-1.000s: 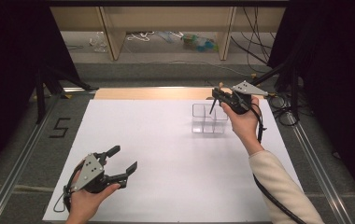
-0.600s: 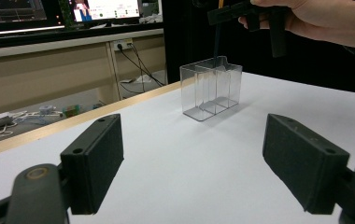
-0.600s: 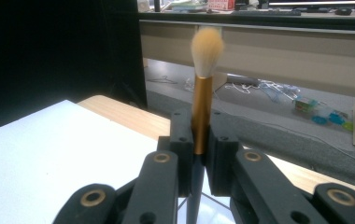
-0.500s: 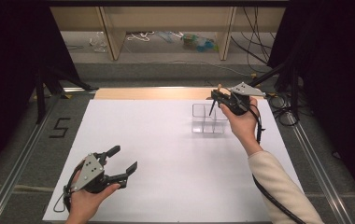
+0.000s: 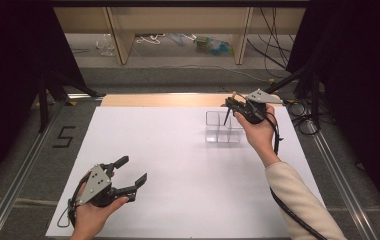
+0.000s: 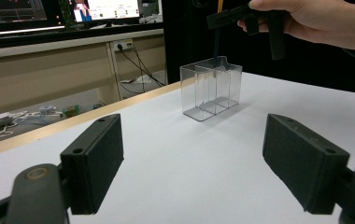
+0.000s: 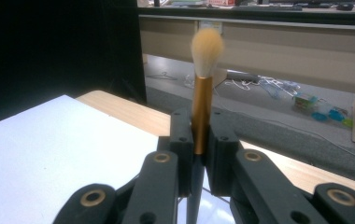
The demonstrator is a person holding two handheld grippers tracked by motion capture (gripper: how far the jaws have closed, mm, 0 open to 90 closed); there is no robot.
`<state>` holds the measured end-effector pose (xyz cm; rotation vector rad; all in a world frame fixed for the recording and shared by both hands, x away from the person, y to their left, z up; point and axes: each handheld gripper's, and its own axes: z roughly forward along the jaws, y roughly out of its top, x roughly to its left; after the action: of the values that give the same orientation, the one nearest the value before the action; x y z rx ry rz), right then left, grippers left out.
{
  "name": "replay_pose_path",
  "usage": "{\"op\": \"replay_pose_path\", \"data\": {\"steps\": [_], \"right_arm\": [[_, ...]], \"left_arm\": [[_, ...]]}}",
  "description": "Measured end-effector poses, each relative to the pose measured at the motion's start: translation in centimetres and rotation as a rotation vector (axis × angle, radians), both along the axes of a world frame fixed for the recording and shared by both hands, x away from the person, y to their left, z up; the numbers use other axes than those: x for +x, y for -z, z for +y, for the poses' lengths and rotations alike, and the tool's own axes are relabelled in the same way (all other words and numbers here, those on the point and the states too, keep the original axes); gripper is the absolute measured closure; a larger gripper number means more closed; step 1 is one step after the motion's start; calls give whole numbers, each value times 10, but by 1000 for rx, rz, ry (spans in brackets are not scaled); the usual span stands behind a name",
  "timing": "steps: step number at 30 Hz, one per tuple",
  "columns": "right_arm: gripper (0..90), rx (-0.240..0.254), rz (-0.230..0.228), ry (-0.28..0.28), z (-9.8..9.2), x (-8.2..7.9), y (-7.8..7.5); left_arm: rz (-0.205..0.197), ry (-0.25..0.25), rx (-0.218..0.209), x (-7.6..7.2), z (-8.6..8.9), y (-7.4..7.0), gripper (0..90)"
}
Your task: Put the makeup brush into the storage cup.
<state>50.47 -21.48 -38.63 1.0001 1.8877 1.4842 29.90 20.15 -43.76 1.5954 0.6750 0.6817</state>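
A makeup brush (image 7: 202,107) with a gold ferrule and pale bristles stands upright, bristles up, and my right gripper (image 7: 199,140) is shut on it. In the high view that right gripper (image 5: 230,104) hovers over a clear compartment box (image 5: 223,132) at the far right of the white sheet. The brush's dark handle (image 5: 226,118) points down, its tip at the rim of a far compartment. The left gripper view shows the box (image 6: 210,88) with the handle (image 6: 216,44) just above it. My left gripper (image 5: 132,169) rests low at the front left, open, with nothing between its jaws.
A white sheet (image 5: 178,165) covers the table, with a wooden strip (image 5: 158,100) along its far edge. Metal rails run down both sides, and a "5" mark (image 5: 64,136) lies to the left. Shelf legs and cables (image 5: 298,107) sit beyond the table.
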Motion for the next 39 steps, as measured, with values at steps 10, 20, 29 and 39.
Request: {"op": "replay_pose_path", "data": {"steps": [10,20,29,39], "right_arm": [[836,-13,28,-3,0,0,3],[835,-26,26,-2,-1,2,6],[836,-36,15,-3,2,4,10],[835,-39,38,-9,5,4,15]], "left_arm": [[1,1,1,0,0,0,207],[5,-3,8,-1,0,0,206],[-5,0,-5,0,0,0,207],[0,0,0,0,0,0,207]]}}
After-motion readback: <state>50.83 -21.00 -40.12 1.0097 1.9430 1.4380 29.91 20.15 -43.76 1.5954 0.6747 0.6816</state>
